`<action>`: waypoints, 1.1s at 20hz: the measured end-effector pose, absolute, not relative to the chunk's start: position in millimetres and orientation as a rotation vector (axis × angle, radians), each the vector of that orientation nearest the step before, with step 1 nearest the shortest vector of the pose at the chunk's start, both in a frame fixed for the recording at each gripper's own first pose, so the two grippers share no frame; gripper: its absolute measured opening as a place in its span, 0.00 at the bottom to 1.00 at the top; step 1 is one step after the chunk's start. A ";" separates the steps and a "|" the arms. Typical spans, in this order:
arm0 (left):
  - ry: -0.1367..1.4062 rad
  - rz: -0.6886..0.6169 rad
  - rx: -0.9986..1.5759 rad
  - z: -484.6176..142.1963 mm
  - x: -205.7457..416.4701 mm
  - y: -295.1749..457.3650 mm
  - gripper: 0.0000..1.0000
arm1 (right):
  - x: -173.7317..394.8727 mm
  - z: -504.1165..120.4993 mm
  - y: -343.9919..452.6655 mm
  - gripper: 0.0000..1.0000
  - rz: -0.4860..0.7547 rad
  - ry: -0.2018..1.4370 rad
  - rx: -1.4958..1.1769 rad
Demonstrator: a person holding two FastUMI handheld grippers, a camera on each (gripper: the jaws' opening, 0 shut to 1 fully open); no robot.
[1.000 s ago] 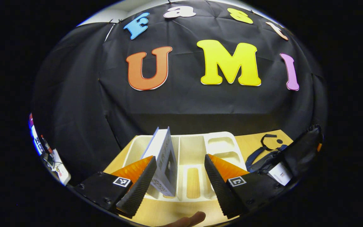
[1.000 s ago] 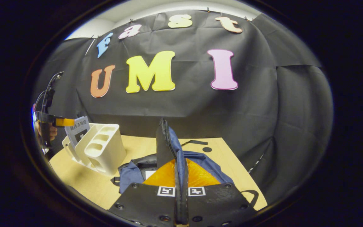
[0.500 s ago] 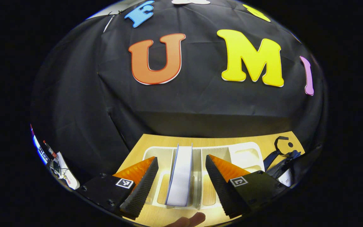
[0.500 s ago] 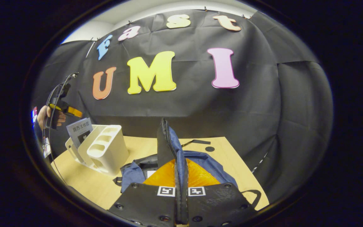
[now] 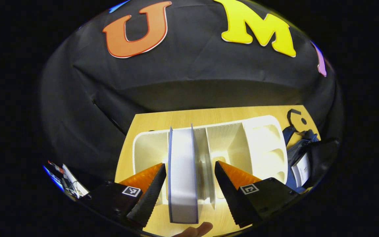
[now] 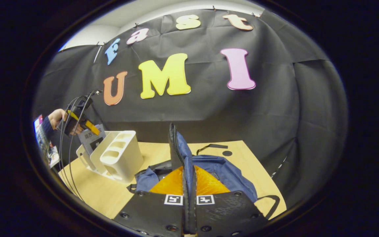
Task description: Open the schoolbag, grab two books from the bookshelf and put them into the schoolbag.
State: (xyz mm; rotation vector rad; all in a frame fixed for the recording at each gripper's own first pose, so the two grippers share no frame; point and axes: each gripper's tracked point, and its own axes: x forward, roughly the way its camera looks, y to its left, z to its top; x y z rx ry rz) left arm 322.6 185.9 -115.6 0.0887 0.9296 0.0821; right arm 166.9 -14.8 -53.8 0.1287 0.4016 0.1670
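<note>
Left gripper view: left gripper spread wide around the upright book at lower centre in the bookshelf; off-centre closing could tip it. Right gripper pinches the schoolbag flap.

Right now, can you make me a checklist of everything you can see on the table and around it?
Surface: light wooden table, bare between the things.
Job's things: blue schoolbag lying open, its flap held up; white bookshelf; one book standing upright in it.
Clutter: nothing seen on the table.
Grippers: left gripper open, its fingers on either side of the book, not yet pressing it; right gripper shut on the flap.
Cables: black cables hanging from the left gripper.
Surroundings: black cloth wall; a hand holding the left gripper.
</note>
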 end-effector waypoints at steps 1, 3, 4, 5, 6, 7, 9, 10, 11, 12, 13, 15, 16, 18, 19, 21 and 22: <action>0.960 0.084 0.114 -118.4 323.7 186.5 0.93 | 166.4 -54.7 -14.0 0.01 0.169 0.403 0.133; 1.034 0.050 0.129 -118.9 317.5 181.4 0.90 | 165.9 -56.5 -14.1 0.00 0.170 0.407 0.136; 1.051 0.047 0.137 -120.2 317.5 181.9 0.84 | 165.7 -56.6 -14.2 0.01 0.171 0.406 0.141; 1.070 0.049 0.146 -123.9 316.5 180.0 0.85 | 165.7 -56.4 -15.0 0.00 0.169 0.404 0.145; 1.077 0.053 0.149 -124.6 316.9 180.6 0.83 | 166.1 -57.2 -16.3 0.01 0.166 0.402 0.146; 1.094 0.047 0.139 -127.7 316.2 177.2 0.81 | 165.5 -57.9 -17.1 0.01 0.164 0.402 0.151; 1.137 0.031 0.098 -138.7 311.2 168.4 0.75 | 163.1 -60.0 -19.1 0.00 0.163 0.407 0.156; 1.148 0.043 0.086 -146.3 311.1 168.3 0.69 | 162.5 -60.6 -19.8 0.00 0.163 0.407 0.158; 1.162 0.064 0.068 -153.3 310.2 169.5 0.63 | 161.7 -61.9 -19.8 0.01 0.164 0.410 0.160; 1.173 0.079 0.057 -154.1 308.5 171.8 0.49 | 160.7 -61.7 -20.8 0.00 0.165 0.409 0.163; 1.163 0.083 0.048 -151.3 307.9 170.4 0.51 | 160.1 -61.8 -21.4 0.01 0.166 0.408 0.170; 1.172 0.102 0.027 -151.3 302.8 166.8 0.47 | 159.3 -66.6 -22.1 0.00 0.170 0.423 0.172; 1.171 0.106 0.020 -150.1 298.7 163.5 0.46 | 159.3 -67.3 -22.2 0.00 0.171 0.426 0.174; 1.146 0.128 0.017 -148.9 293.7 162.5 0.46 | 160.3 -69.0 -21.7 0.00 0.171 0.428 0.169; 1.124 0.156 0.007 -145.2 291.2 163.8 0.46 | 159.8 -70.4 -21.6 0.01 0.171 0.431 0.167; 1.071 0.211 -0.019 -137.4 282.0 165.2 0.46 | 160.5 -73.0 -20.4 0.00 0.170 0.436 0.166; 1.045 0.225 -0.030 -132.9 276.9 165.3 0.46 | 160.7 -74.1 -20.1 0.01 0.170 0.437 0.164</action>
